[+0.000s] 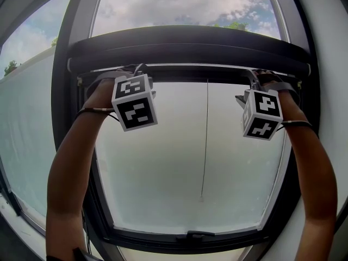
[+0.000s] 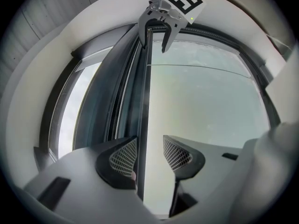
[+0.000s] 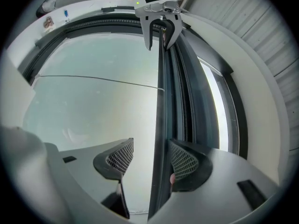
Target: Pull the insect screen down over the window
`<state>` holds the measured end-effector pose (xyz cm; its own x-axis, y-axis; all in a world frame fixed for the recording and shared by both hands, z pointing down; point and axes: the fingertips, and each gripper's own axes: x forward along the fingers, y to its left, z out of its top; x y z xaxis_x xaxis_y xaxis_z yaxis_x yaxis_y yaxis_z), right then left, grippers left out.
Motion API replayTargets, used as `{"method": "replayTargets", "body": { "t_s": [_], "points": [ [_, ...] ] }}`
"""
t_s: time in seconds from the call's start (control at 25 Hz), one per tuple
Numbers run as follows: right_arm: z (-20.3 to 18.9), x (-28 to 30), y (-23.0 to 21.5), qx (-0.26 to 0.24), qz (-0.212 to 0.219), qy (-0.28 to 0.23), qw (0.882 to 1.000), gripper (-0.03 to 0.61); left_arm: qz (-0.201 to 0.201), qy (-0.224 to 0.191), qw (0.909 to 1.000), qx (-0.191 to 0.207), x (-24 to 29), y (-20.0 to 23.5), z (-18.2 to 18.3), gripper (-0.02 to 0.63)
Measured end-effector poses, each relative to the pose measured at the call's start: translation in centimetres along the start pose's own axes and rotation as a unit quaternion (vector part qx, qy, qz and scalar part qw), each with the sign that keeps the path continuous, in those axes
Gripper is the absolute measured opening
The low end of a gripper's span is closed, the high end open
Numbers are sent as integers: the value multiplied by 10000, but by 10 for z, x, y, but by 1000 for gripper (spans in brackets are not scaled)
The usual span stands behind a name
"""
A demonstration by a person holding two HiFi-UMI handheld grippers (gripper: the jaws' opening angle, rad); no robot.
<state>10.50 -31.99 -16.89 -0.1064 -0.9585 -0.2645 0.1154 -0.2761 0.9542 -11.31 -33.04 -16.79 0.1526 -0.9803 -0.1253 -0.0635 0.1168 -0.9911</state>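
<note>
Across the top of the window (image 1: 190,236), toward 12 o'clock, the screen bar (image 1: 206,75) is seen lying 9-to-3. It is straddled by the left gripper (image 2: 149,141) and right gripper (image 3: 151,143), fingers parted, one finger of each touching it.

Head view: marker cubes (image 1: 134,102) hide the jaws of left hand-held gripper (image 2: 150,154) & right hand-held gripper (image 3: 150,161). Both forearms (image 1: 68,189) cut off at bottom edge. Pull cord (image 1: 205,145) — end piece too small to tell. Right gripper view: stickers (image 3: 48,22) on wall (image 3: 88,6) too small to read; screen bar (image 3: 161,125) runs out at bottom edge.
</note>
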Motion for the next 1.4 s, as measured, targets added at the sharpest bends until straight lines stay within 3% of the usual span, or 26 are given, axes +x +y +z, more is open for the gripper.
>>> {"method": "replayTargets", "body": {
  "t_s": [0.24, 0.4, 0.56, 0.68, 0.8, 0.88, 1.04, 1.24, 1.4],
  "points": [
    [-7, 6, 4, -67, 62, 172, 9998, 242, -7, -161, 9997, -162, -1, 1, 1, 176],
    [-4, 1, 10, 140, 495, 153, 9986, 236, -122, -437, 9986, -255, -8, -2, 9, 176],
    [-1, -3, 16, 147, 781, 96, 9968, 219, -168, -331, 9993, -90, -8, -11, 6, 176],
    [1, -7, 22, 251, 1008, 59, 9946, 210, -464, -300, 9984, -70, -11, -20, 7, 171],
    [2, -12, 36, 128, 1244, 90, 9921, 117, -961, -332, 9945, -255, -13, -43, 1, 140],
    [5, -16, 48, -14, 1331, 101, 9911, 107, -1111, -371, 9925, -337, -15, -57, -1, 126],
    [8, -23, 72, -224, 1413, 144, 9896, 107, -1122, -296, 9931, -174, -17, -79, -3, 117],
    [9, -27, 86, 82, 1297, 51, 9915, 105, -937, -199, 9954, -79, -18, -93, -4, 111],
    [10, -31, 101, 204, 1427, 7, 9896, 62, -1027, -133, 9946, -57, -19, -107, -4, 49]
  ]
}}
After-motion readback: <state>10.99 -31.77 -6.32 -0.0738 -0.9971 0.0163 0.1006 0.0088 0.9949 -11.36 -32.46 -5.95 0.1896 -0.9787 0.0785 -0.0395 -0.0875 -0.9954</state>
